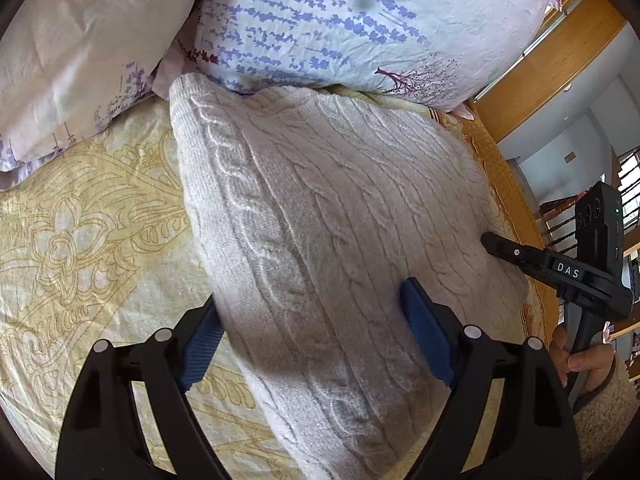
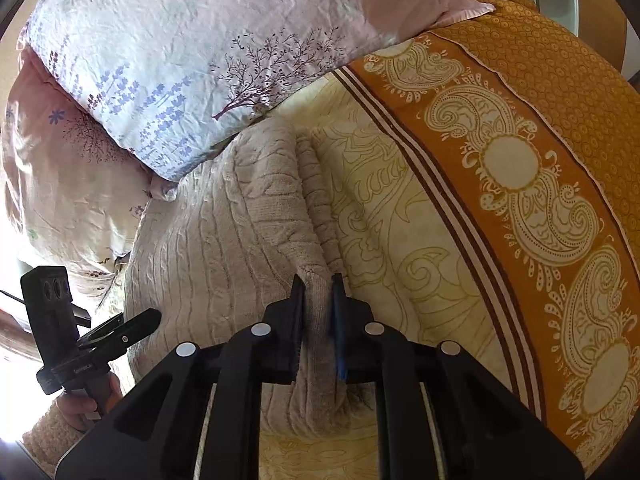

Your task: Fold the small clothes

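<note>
A cream cable-knit sweater (image 1: 320, 216) lies on the yellow patterned bedspread (image 1: 80, 240). My left gripper (image 1: 312, 328) is open, its blue-padded fingers spread over the sweater's near left edge, holding nothing. My right gripper (image 2: 318, 304) is shut on a raised fold at the sweater's right edge (image 2: 316, 292). The rest of the sweater (image 2: 224, 240) spreads to the left in the right wrist view. The right gripper also shows in the left wrist view (image 1: 490, 240) at the sweater's right side; the left gripper shows in the right wrist view (image 2: 154, 316).
Two floral pillows (image 1: 360, 28) (image 1: 80, 52) lie just beyond the sweater, touching its far edge. An orange paisley border (image 2: 520, 184) runs along the bed's right edge. A wooden frame (image 1: 552, 68) and a room lie beyond.
</note>
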Motion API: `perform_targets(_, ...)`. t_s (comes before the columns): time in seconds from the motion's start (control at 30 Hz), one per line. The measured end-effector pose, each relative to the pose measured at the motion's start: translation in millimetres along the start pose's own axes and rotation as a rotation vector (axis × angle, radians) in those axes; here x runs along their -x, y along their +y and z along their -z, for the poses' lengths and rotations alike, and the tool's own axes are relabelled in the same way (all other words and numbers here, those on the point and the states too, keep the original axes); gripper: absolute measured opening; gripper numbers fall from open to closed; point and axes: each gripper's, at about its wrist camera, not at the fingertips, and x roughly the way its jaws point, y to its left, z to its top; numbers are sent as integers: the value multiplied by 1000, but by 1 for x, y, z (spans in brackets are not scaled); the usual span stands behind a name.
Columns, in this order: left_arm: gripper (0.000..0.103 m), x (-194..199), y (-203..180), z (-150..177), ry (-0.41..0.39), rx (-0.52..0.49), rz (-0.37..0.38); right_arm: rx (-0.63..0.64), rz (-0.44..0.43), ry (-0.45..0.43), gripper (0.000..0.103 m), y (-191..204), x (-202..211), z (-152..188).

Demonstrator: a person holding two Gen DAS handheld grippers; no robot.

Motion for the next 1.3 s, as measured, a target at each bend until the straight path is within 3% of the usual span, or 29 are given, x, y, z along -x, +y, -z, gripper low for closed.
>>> perform_targets(0.07, 85, -2, 3, 0, -8, 26, 30, -31, 3, 14, 45, -8, -3, 0)
perform_targets(0.23, 87, 4, 25, -5, -35, 148, 88, -81, -121, -11, 64, -16, 12, -5)
perform_targets(0.27, 87, 3, 29, -6, -32, 174, 97, -93, -142, -18, 82, -17, 14, -9)
perform_targets(0.3, 87, 3, 31, -8, -34, 191, 113, -107, -166, -24, 92, -18, 15, -12)
perform_targets(0.47, 87, -2, 26, -19, -16, 183, 87, -174, -234, 36, 92, -24, -2, -36)
perform_targets(0.73, 96, -5, 3, -31, 7, 97, -39, -158, -145, 139, 92, -12, -26, -49)
perform_targets(0.8, 99, -10, 2, -33, 19, 97, -48, -157, -156, 145, 96, -10, -27, -50)
perform_targets(1.13, 99, -33, -7, -49, 51, 80, -54, -131, -191, 157, 95, -1, -41, -55)
perform_targets(1.3, 99, -34, -3, -49, 54, 78, -43, -124, -239, 171, 79, 6, -52, -56)
